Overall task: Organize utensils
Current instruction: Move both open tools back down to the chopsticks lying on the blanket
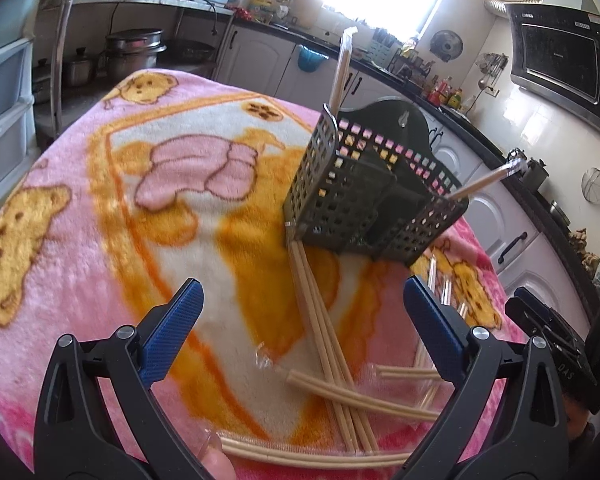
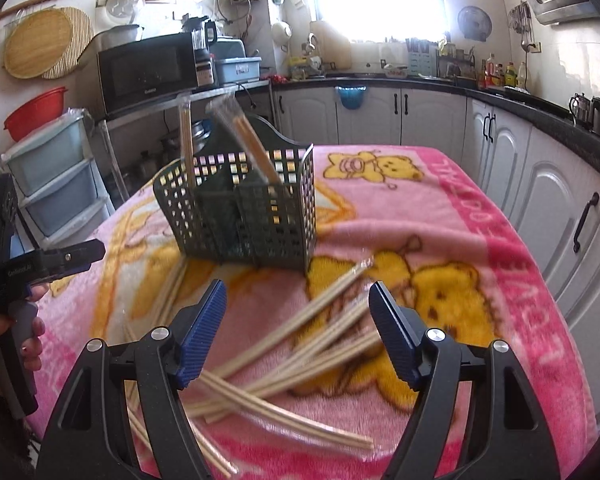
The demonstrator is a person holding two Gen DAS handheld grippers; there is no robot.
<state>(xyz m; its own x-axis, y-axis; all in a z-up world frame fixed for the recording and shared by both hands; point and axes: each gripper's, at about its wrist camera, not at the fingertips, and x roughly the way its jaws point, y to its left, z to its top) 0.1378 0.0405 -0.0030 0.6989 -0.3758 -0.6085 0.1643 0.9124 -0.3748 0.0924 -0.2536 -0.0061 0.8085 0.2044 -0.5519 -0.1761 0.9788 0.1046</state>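
A: Status, left to right?

B: Left gripper [image 1: 300, 300]: jaws wide apart, nothing between the pads. It hangs over the pink bear blanket [image 1: 80, 208], above a loose bundle of chopsticks [image 1: 324, 332] lying flat. A fingertip [image 1: 218, 466] shows at the bottom edge of that view.

A: Where's the holder?

B: Dark green perforated utensil basket [image 1: 332, 196], upright on the blanket, just beyond the bundle. The far tips of those sticks lie right at its base; touching or not, I can't tell. Two wrapped chopstick pairs already stand in it: one near-upright at its left corner [image 1: 342, 68], one leaning out to the right [image 1: 486, 178].

A: Right side?

B: Right gripper [image 2: 298, 300]: also open, pads clear, holding nothing. Below it is a crossed scatter of chopsticks [image 2: 300, 332] on the blanket, several in clear sleeves, pointing different ways. The basket [image 2: 256, 216] sits beyond them, centre-left in the right wrist view, with the two wrapped pairs [image 2: 252, 144] sticking up.

A: Anything else?

B: A hand [image 2: 24, 332] grips the left tool's handle at that view's left edge. Kitchen cabinets [image 2: 540, 184] to the right.
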